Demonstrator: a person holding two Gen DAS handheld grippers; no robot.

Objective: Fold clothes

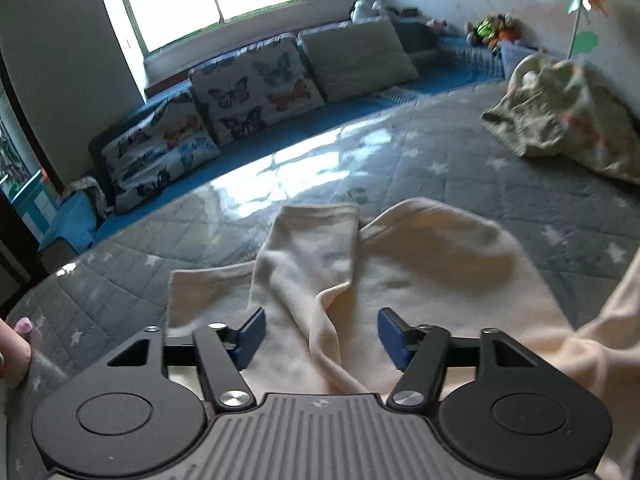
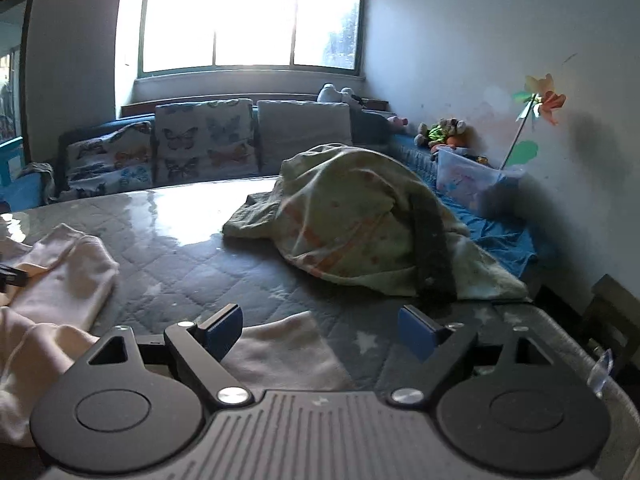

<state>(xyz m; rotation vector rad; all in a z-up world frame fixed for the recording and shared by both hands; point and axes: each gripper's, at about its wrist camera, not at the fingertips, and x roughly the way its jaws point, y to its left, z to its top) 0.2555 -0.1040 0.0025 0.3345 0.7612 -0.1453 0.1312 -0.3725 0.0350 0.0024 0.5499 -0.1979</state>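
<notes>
A cream garment (image 1: 420,256) lies spread on the grey star-quilted bed (image 1: 460,168), with one sleeve (image 1: 312,248) folded in over its middle. My left gripper (image 1: 322,336) is open just above the garment's near part, its blue pads on either side of a fabric ridge, holding nothing. In the right wrist view the same garment (image 2: 68,272) lies at the left, and a cream corner of it (image 2: 284,348) sits under my right gripper (image 2: 322,332). The right gripper is open and empty.
A crumpled green patterned blanket (image 2: 352,216) lies on the far right of the bed (image 2: 192,268) and also shows in the left wrist view (image 1: 568,108). Butterfly cushions (image 1: 248,84) line the back under the window. A plastic bin (image 2: 468,180) and toys stand by the right wall.
</notes>
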